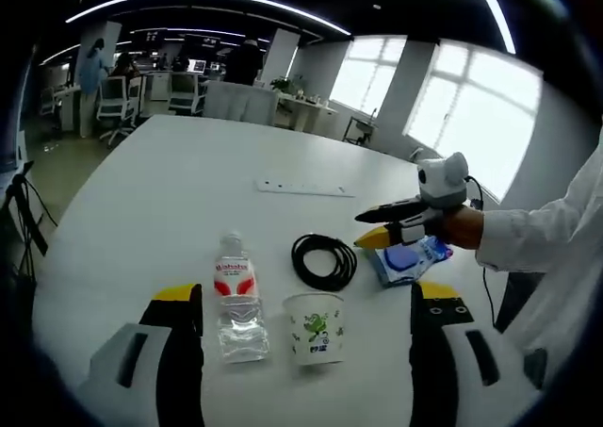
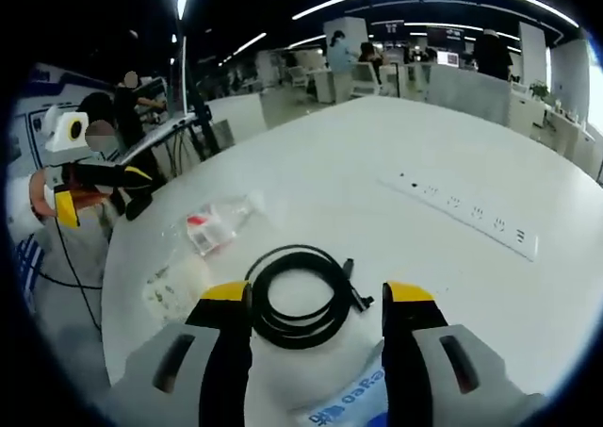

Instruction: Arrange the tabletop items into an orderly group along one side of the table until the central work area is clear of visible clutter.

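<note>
On the worktop (image 1: 141,191), in the left gripper view, a water bottle (image 1: 236,300) lies on its side just left of an upright paper cup (image 1: 316,327). Behind the cup lies a coiled cable (image 1: 323,261), and right of the coil a wet-wipes pack (image 1: 407,260), partly under the right gripper (image 1: 377,227). A power strip (image 1: 304,188) lies farther back, well apart from the others. In the right gripper view, the coil sits between that gripper's jaws, the pack nearest the camera, the bottle left of the coil.
</note>
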Motion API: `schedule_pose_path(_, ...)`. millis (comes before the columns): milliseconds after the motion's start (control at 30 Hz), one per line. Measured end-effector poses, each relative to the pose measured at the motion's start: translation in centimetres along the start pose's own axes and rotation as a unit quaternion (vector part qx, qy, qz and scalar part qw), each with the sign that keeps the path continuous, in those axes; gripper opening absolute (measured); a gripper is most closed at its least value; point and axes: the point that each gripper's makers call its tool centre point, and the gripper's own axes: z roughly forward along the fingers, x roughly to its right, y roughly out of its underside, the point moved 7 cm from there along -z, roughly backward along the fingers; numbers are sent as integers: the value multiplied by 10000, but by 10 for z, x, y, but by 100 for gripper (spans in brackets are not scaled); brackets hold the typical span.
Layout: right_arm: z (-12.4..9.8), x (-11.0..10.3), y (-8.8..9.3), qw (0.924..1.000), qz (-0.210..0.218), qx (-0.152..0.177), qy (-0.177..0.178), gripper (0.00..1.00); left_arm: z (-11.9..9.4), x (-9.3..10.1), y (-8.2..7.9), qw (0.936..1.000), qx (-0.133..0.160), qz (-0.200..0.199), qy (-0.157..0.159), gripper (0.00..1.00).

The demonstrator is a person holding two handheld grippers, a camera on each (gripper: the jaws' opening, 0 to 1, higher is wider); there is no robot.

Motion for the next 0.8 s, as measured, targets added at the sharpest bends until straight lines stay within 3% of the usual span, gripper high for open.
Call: schedule_pose_path(800, 42, 17, 8, 9989, -227, -399, -55, 47, -11, -18, 13, 9994, 64, -262, -211, 93)
